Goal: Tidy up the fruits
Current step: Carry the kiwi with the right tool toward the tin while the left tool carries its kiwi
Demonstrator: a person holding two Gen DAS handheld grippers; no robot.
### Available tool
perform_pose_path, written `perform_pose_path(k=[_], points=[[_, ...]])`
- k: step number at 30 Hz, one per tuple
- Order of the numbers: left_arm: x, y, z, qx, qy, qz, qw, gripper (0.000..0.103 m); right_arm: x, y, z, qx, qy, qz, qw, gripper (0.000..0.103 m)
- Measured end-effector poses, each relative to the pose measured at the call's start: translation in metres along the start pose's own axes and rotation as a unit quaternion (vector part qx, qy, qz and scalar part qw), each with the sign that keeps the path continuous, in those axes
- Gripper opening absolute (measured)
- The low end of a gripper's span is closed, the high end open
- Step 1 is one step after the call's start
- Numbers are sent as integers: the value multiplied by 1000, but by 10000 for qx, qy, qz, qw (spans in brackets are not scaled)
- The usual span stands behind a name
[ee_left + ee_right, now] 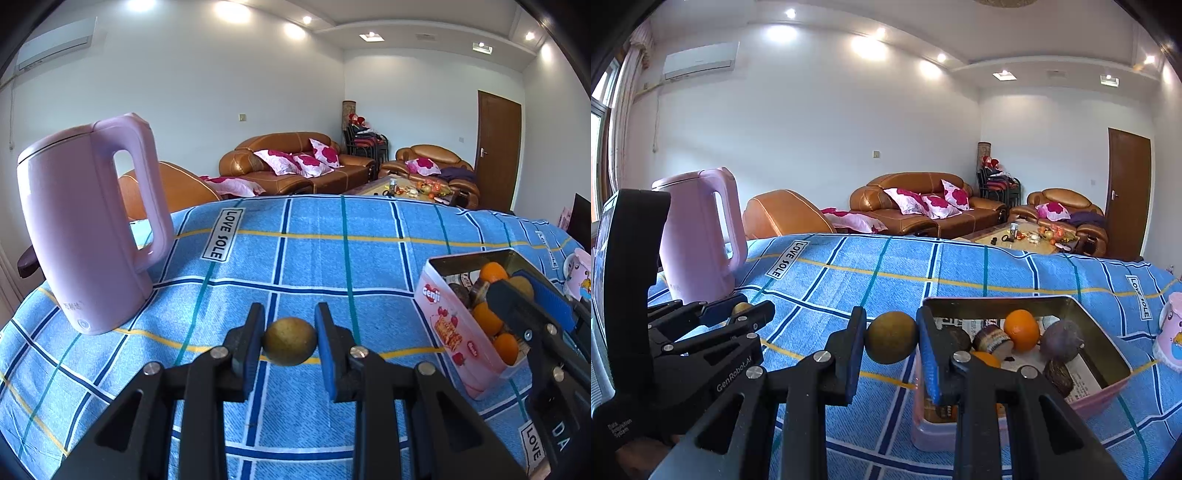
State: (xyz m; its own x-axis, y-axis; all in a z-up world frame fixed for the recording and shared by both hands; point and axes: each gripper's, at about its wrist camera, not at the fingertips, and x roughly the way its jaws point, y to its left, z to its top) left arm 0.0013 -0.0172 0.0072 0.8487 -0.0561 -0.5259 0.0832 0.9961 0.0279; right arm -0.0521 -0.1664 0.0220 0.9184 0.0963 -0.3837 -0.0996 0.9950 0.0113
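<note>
While each grips a round, dull-skinned fruit | left tool (290, 341) clamped | right tool (892, 341) clamped beside tin (1108, 354)

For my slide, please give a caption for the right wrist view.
Right hand-held gripper holds a green-brown fruit beside the pink tin.

Left gripper (290, 341) and right gripper (892, 338) both reach forward, jaws closed on something.

Both wrist cameras look low across the blue checked cloth (295, 258), sharing kettle (88, 229) and tin (1108, 354).
</note>
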Motion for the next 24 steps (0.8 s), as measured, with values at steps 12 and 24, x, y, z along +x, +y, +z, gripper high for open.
perform_pose_path(k=[12,24], points=[[-5,-15,-2,25,7,-108,9999,29,-9,-14,-2,24,-3,-130,9999,30],[-9,-36,-4,117,2,-210,9997,29,-18,-40,-4,73,-15,-346,9994,30]])
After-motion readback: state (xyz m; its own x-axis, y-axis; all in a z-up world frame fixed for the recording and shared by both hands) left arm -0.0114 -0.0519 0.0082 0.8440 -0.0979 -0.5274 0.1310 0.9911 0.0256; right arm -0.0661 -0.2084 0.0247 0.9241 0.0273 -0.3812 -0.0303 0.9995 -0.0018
